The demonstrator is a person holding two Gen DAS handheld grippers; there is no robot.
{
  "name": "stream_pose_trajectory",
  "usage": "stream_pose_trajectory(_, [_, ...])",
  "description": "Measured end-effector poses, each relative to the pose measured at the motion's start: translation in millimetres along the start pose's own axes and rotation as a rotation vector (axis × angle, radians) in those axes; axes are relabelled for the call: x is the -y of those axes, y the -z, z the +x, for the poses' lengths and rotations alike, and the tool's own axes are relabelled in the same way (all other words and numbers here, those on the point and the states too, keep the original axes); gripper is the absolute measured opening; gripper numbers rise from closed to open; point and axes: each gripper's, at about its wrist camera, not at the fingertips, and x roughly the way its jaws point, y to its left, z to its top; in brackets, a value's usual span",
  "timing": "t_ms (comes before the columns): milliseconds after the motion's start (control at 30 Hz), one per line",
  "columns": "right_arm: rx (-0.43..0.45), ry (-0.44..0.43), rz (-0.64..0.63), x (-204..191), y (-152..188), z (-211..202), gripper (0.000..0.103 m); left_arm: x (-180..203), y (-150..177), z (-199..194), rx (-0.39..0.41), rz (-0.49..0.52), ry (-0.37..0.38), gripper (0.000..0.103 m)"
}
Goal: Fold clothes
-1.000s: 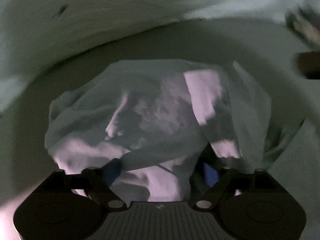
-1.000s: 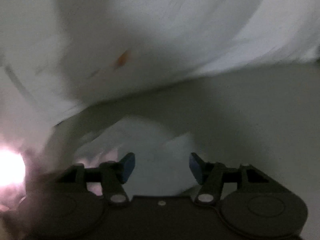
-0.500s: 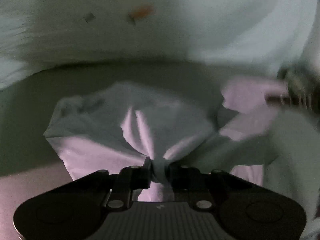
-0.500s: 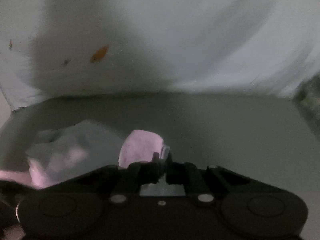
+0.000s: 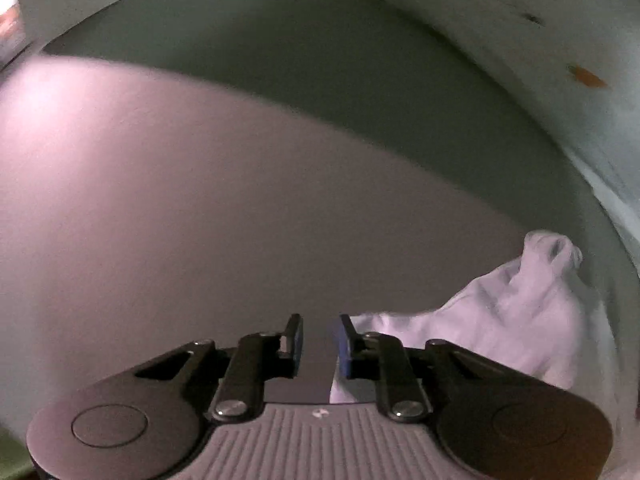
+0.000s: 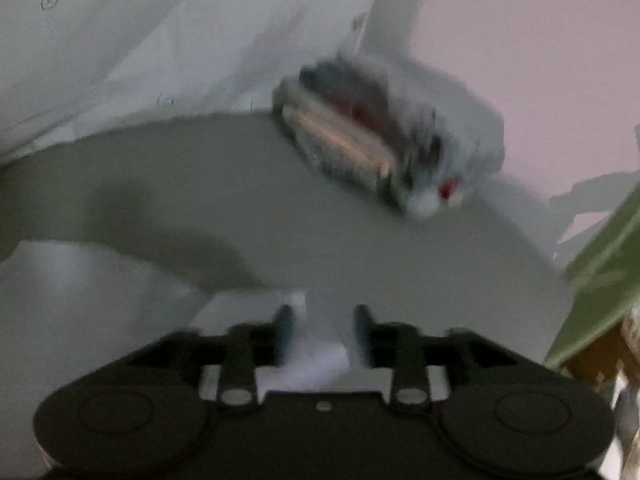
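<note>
folded stack far on table (blurred); path clear.

The left gripper is seen at the bottom centre of its frame, jaws just opened a little, nothing between them. The right gripper, blurred at bottom centre, has just been opened; white cloth lies between its jaws.

bare tabletop ahead, crumpled white garment right, folded stack beyond

No readable text, label, brand or number in either view.
</note>
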Motion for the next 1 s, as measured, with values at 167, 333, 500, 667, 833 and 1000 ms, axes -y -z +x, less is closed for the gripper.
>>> stream_pose_trajectory(167, [0.046,-0.095,-0.039,-20,6,-11,0.06,42,-14,-15,0.111,0.21,0.059,0.058])
stream_pose_trajectory(333, [0.114,-0.328,-0.266,-90,-10,10,0.073,147,-9,22,0.05,0.548,0.223,0.085])
stream_pose_trajectory(500, [0.118,-0.502,-0.508,-168,-25,63,0.073,226,-2,75,-0.028,0.736,0.233,0.087])
stream_pose_trajectory(667, [0.045,-0.579,-0.571,-197,-41,110,0.077,235,-5,115,-0.079,0.747,0.152,0.087])
stream_pose_trajectory(833, [0.001,-0.713,-0.503,-190,-48,123,0.067,233,7,103,0.035,0.725,0.08,0.05])
stream_pose_trajectory(1000, [0.116,-0.673,-0.67,-209,-26,91,0.006,240,10,88,0.079,0.666,0.063,0.006])
